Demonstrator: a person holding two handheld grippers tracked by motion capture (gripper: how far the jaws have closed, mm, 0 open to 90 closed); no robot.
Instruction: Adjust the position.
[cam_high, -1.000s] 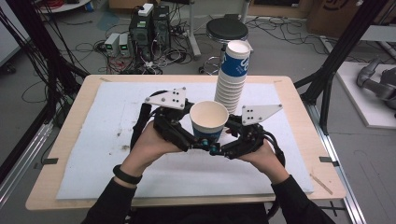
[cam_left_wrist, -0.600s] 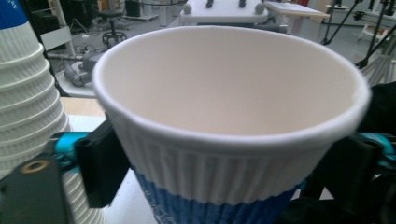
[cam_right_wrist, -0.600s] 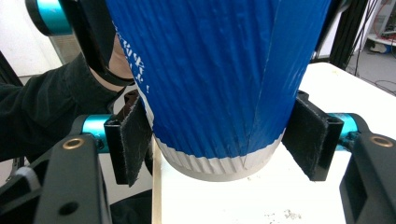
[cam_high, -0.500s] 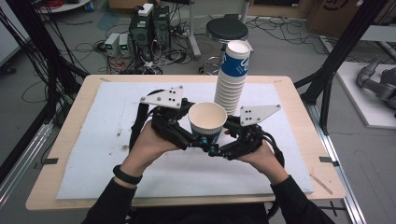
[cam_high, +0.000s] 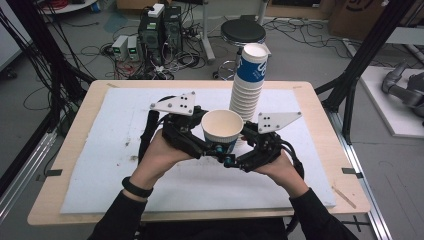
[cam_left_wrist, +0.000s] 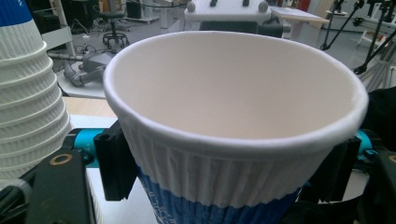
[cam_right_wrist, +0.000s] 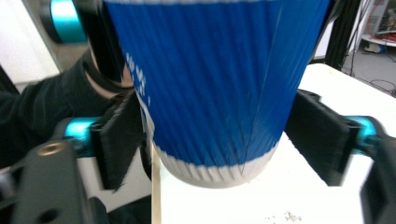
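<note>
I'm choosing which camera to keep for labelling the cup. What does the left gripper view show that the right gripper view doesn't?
Left gripper view: the white ribbed paper cup with a blue lower band from above, with its rolled rim and bare white inside, and the tall stack of ribbed paper cups beside it.

Right gripper view: the cup's blue side and white base rim, held off the white table cover.

Both: one cup between black fingers, which touch it in the left gripper view.
</note>
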